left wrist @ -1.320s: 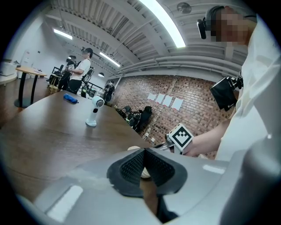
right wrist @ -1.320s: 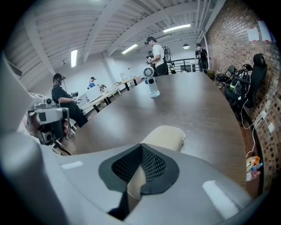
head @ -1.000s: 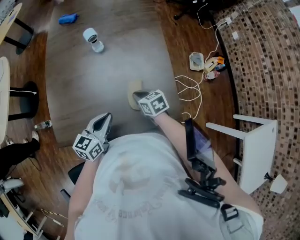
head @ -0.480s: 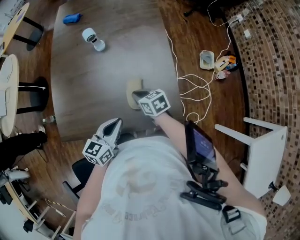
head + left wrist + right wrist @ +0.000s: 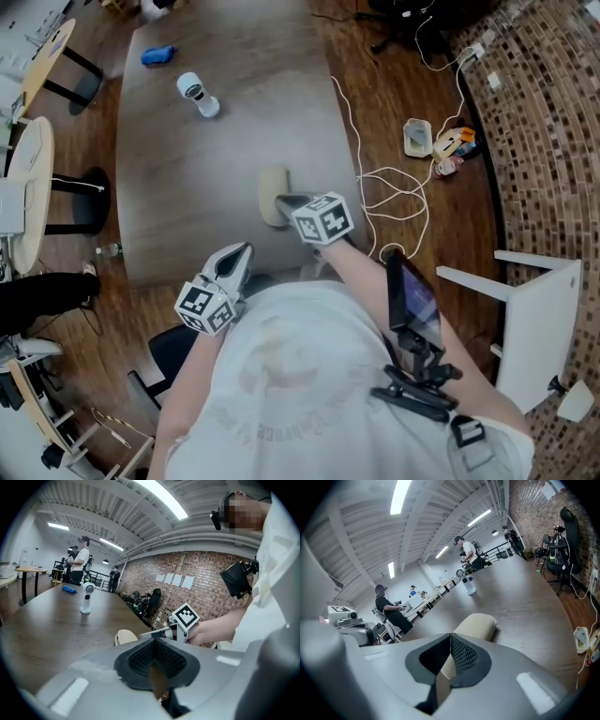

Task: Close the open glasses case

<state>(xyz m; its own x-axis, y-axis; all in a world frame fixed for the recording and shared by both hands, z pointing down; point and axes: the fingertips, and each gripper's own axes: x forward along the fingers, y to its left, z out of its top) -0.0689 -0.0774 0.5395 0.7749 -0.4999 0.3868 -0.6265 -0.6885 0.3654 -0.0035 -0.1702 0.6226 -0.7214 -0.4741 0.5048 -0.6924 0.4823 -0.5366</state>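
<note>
The beige glasses case (image 5: 271, 194) lies on the brown table (image 5: 187, 178) near its front edge, and its lid looks down. My right gripper (image 5: 285, 201) is at the case's right end with its jaws shut; whether it touches the case I cannot tell. Seen from the right gripper (image 5: 450, 641), the case (image 5: 476, 624) sits just beyond the closed jaws. My left gripper (image 5: 240, 255) hovers at the table's front edge, left of and below the case, jaws together and empty. In the left gripper view (image 5: 153, 644), the case (image 5: 124, 636) lies ahead beside the right gripper's marker cube (image 5: 185, 616).
A white upright device (image 5: 199, 94) and a blue object (image 5: 157, 55) stand at the table's far end. White cables (image 5: 394, 192) and small items lie on the wooden floor to the right, by a white stand (image 5: 534, 309). People are in the room's background.
My left gripper has moved right along the table's front edge, closer to the case. The right gripper stays at the case's right end, still shut.
</note>
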